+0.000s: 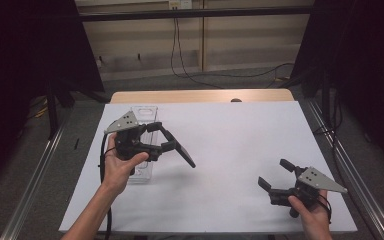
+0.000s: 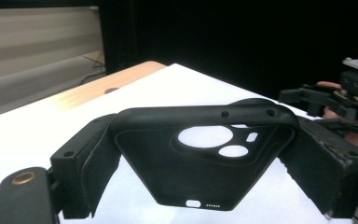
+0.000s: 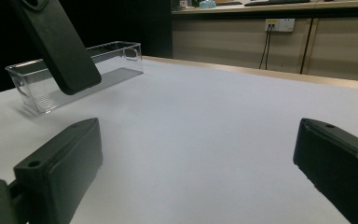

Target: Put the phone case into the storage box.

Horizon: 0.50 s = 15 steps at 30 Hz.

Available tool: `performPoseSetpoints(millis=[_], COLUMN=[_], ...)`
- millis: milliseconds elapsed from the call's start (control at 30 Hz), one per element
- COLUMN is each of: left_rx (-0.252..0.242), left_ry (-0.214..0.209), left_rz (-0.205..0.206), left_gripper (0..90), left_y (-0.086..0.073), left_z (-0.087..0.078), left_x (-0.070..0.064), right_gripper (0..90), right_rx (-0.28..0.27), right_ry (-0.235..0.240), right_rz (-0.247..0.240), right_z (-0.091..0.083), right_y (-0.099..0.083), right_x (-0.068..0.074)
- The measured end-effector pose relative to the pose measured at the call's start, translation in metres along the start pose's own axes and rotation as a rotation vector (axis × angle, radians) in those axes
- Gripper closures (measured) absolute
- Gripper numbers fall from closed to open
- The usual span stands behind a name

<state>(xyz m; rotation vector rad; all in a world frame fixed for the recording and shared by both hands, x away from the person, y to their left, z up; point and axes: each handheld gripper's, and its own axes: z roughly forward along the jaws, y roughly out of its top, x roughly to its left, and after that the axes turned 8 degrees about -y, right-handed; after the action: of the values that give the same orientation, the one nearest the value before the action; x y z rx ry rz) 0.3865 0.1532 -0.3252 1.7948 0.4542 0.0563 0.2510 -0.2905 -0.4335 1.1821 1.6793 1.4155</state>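
Observation:
A black phone case (image 1: 182,155) with camera cutouts hangs above the white table (image 1: 240,130), left of centre. My left gripper (image 1: 162,136) is shut on its sides. In the left gripper view the case (image 2: 200,163) spans the gap between both jaws, its inside facing the camera. Just behind that hand a clear plastic box (image 1: 143,114) lies on the table. My right gripper (image 1: 275,173) is open near the front right of the table, with nothing between its fingers. From the right gripper view (image 3: 196,158) the case (image 3: 58,44) hangs tilted in front of the clear box (image 3: 81,70).
White paper covers the wooden table, whose bare far edge (image 1: 200,96) shows at the back. Metal frame rails (image 1: 340,150) run along both sides. Cables (image 1: 180,55) hang on the wall behind. My right gripper (image 2: 340,100) shows far off in the left gripper view.

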Motion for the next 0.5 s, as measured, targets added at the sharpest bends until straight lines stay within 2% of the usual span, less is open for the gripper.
performPoseSetpoints(millis=[500], left_rx=[-0.011], left_ry=[0.112], left_rz=[-0.011], left_gripper=[14.3], left_y=[0.023], left_z=[-0.017], left_x=[0.014], right_gripper=[0.7], right_rx=[-0.004], right_ry=[-0.011], right_rz=[-0.011], right_z=[-0.001], right_y=[0.000], right_x=[0.000])
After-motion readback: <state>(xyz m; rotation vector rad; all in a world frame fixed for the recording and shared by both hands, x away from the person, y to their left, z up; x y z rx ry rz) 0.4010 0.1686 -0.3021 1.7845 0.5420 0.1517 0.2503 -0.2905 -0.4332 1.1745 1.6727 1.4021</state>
